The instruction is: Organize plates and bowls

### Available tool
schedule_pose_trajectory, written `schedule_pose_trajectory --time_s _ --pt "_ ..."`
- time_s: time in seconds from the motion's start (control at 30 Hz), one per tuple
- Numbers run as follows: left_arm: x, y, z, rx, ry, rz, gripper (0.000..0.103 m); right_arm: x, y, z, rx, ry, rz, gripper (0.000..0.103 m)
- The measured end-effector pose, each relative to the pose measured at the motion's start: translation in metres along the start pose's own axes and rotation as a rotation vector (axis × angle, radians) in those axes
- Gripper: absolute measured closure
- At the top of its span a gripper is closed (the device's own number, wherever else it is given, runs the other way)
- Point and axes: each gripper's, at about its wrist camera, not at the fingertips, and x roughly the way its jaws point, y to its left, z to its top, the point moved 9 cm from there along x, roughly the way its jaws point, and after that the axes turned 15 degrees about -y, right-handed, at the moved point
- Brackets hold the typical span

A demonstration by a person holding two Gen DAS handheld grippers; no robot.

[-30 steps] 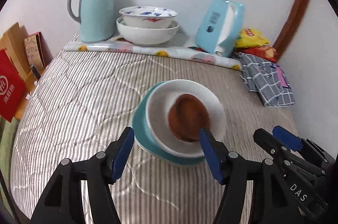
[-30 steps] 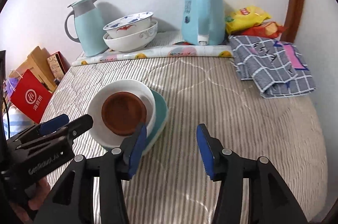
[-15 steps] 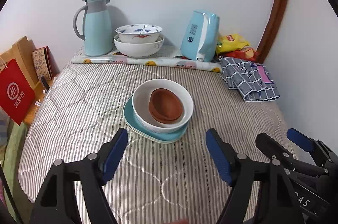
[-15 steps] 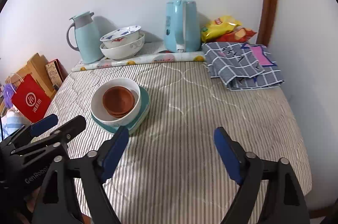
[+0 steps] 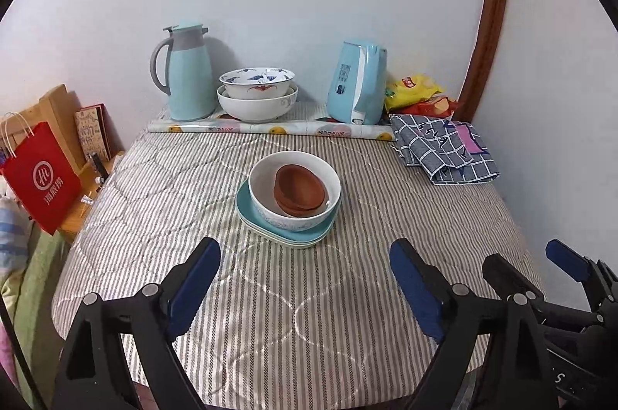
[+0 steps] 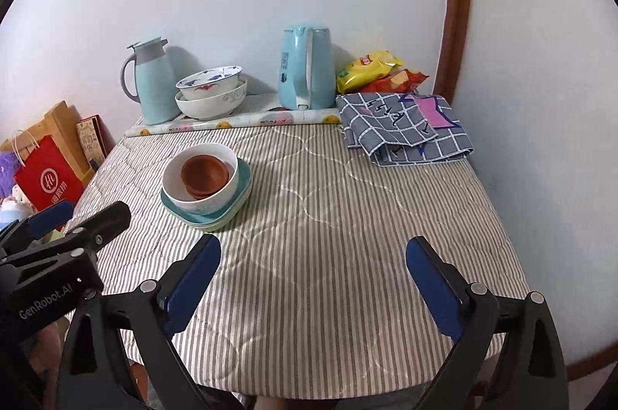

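- Sitting mid-table: brown dishes [image 5: 299, 191] nested in white bowl [image 5: 270, 213] on teal plates [image 5: 243, 207], well clear of every table [image 5: 347, 332] edge.
- Left gripper [image 5: 305, 278] and right gripper [image 6: 313, 274] jaws spread, just been opening, nothing between; bare striped cloth beneath both.

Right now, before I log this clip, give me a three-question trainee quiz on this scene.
1. True or false: the brown dishes sit inside the white bowl.
2. What does that bowl rest on? A) teal plates B) checked cloth C) bare tablecloth
3. Is anything between the fingers of the left gripper or the right gripper?

Key: 1 true. 2 A, the teal plates. 3 No; both stand open, their jaws have just been opening, short of the stack.
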Motion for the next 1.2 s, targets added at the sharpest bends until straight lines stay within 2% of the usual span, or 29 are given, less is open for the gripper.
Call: schedule_pose_trajectory --time_s 0.4,1.2 --pt "-0.015 -0.004 -0.001 0.017 -0.022 0.016 0.013 -0.023 -0.006 -0.003 0.001 -0.03 -0.004 0.007" --pt "-0.017 -0.009 -0.005 0.028 -0.008 0.006 0.013 -0.029 -0.008 -0.004 0.0 -0.027 -0.009 0.007"
